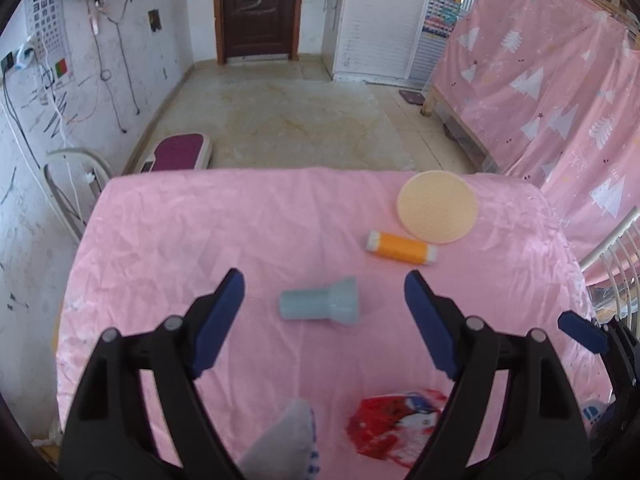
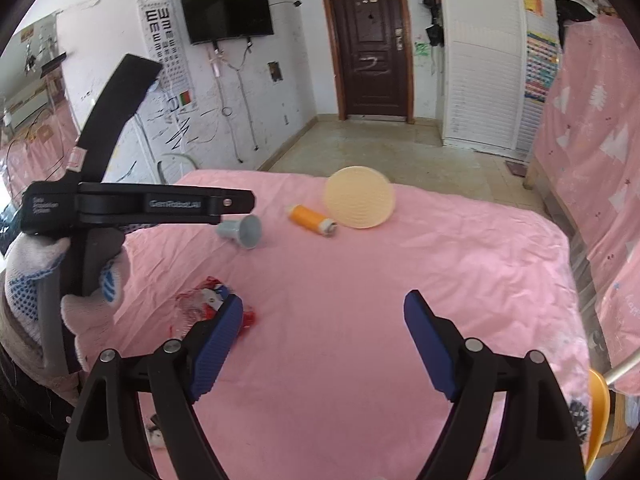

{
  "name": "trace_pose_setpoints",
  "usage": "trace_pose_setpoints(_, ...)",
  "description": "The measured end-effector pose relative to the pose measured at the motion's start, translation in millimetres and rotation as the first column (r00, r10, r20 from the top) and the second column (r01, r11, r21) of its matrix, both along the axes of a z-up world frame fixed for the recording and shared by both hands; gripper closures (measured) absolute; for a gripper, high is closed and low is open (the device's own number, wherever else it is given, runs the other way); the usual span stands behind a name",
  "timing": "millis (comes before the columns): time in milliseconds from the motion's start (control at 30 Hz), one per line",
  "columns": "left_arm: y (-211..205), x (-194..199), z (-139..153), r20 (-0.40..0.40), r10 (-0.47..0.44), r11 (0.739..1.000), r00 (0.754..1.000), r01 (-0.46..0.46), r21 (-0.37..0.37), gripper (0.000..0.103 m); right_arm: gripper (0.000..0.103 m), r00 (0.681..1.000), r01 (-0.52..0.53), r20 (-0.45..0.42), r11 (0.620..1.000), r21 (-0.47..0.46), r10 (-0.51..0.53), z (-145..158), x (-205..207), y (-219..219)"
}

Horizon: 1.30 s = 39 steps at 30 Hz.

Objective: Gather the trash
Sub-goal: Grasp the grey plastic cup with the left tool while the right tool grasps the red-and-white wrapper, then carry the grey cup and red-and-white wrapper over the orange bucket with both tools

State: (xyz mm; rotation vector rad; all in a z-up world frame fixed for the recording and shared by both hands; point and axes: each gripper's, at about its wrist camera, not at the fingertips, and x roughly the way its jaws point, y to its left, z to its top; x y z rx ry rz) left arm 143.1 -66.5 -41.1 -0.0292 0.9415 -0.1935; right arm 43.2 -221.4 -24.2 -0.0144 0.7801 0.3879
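We hold our left gripper (image 1: 324, 304) with jaws apart and empty above a pink-clothed table (image 1: 200, 240); our right gripper (image 2: 323, 322) is likewise spread with nothing between. A crumpled red-and-white wrapper (image 1: 394, 426) lies near us. Farther off lie a grey funnel-shaped plastic piece (image 1: 320, 306), an orange cylinder (image 1: 401, 248) and a round cream mat (image 1: 438, 207).

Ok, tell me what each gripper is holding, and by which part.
Nothing. The left gripper and right gripper are both open and empty, above the pink cloth.
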Motion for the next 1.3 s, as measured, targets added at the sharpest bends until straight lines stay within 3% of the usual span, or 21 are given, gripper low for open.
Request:
trace_pose_setpoints(500,14,17,-23,-0.052,-0.003,0.999,0.999,0.0,-0.052,0.025,0.029,0.994,-0.104,-0.045,0.994,-0.032,0.102,-19,11,50)
trace_pose_setpoints(933,5,24,-35,-0.089,-0.02,0.999,0.996,0.018,-0.032,0.025,0.029,0.984,-0.162,-0.08,0.986,-0.032,0.159,-32,19,73)
trace_pose_setpoints(1100,3,27,-39,-0.1,-0.011,1.0,0.995,0.009,-0.015,0.044,0.03,0.98,-0.176,-0.099,0.984,-0.024,0.172,-35,20,74)
trace_pose_setpoints(1167,3,27,-39,-0.096,-0.008,1.0,0.995,0.007,-0.011,0.056,0.038,0.978,-0.186,-0.105,0.982,-0.024,0.182,-35,20,76)
trace_pose_setpoints(1233,3,27,-39,-0.091,-0.004,1.0,0.996,0.004,-0.006,0.059,0.051,0.974,-0.202,-0.113,0.979,-0.021,0.198,-36,23,78)
trace_pose_setpoints(1300,1,26,-40,-0.088,-0.007,1.0,0.996,0.006,-0.007,0.059,0.075,0.971,-0.217,-0.112,0.976,-0.022,0.213,-36,21,81)
